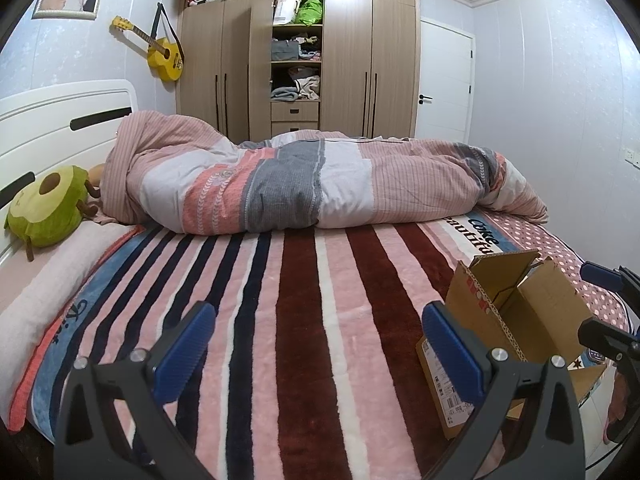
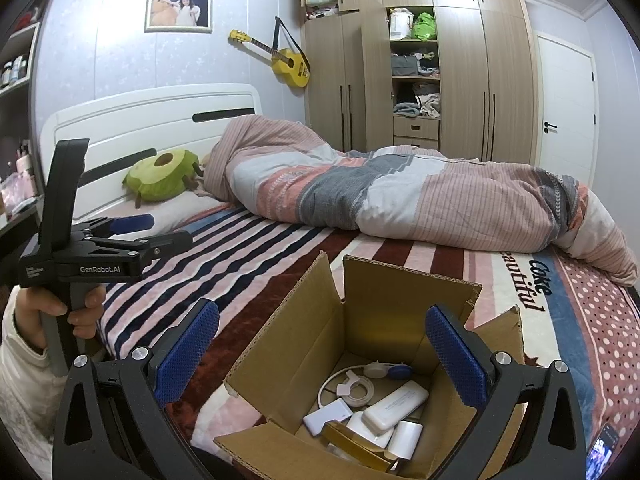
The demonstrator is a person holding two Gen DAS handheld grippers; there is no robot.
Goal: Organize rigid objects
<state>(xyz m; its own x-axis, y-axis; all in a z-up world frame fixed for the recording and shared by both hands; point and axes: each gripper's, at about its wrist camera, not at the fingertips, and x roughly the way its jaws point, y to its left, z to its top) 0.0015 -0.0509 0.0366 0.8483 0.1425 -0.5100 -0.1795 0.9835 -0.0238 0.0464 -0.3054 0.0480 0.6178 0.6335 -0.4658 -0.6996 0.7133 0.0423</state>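
An open cardboard box stands on the striped blanket near the bed's front right. Inside lie several white items: a power bank, a flat white device, a round tape-like ring, white blocks and a gold piece. My right gripper is open and empty, hovering over the box opening. My left gripper is open and empty above the blanket, with the box just to its right. The left gripper also shows in the right wrist view, held by a hand.
A rolled quilt lies across the far half of the bed. An avocado plush rests by the white headboard. A wardrobe and door stand behind. A phone lies at the bed's front right corner.
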